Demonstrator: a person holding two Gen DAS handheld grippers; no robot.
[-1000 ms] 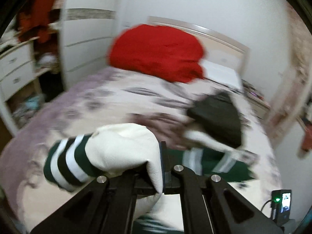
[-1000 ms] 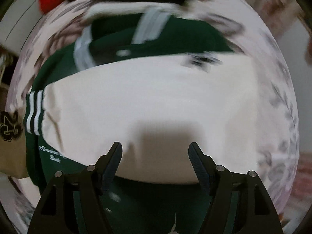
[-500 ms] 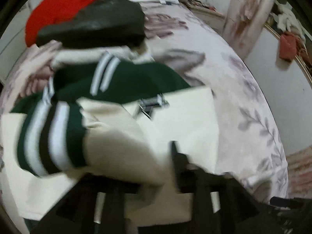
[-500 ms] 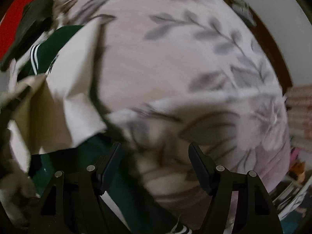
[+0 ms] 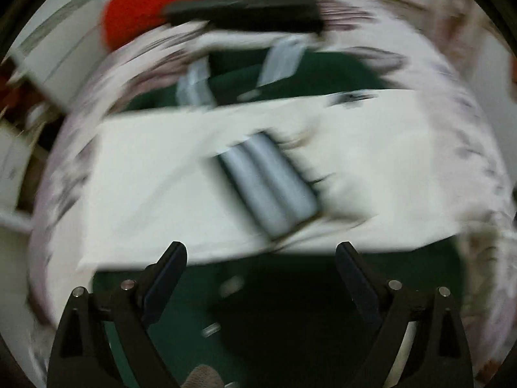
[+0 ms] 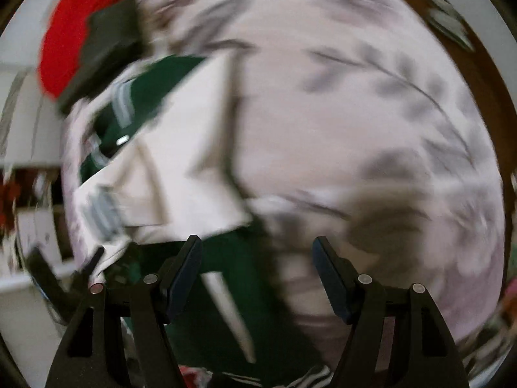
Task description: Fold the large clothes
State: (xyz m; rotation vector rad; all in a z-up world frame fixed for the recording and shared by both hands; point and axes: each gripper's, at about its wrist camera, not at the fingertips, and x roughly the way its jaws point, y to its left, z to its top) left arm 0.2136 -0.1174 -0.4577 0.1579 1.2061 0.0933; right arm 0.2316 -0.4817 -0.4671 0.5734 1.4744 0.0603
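A green jacket [image 5: 290, 307] with cream sleeves [image 5: 161, 187] lies on the bed. Both cream sleeves are folded across its body, and a striped green-and-white cuff [image 5: 271, 187] rests on top. My left gripper [image 5: 260, 258] is open and empty just above the jacket's near green part. In the right wrist view the jacket [image 6: 181, 161] lies to the left. My right gripper [image 6: 257, 252] is open and empty over the jacket's right edge and the bedspread. Both views are blurred by motion.
The floral bedspread [image 6: 355, 113] spreads to the right of the jacket. A folded dark garment [image 5: 252, 6] and a red heap [image 5: 142, 9] lie at the far end of the bed. White drawers [image 5: 13, 168] stand left of the bed.
My left gripper was shut on the cream sleeve; it has laid it across the jacket, let go and opened. My right gripper stayed open and swung right, off the sleeve.
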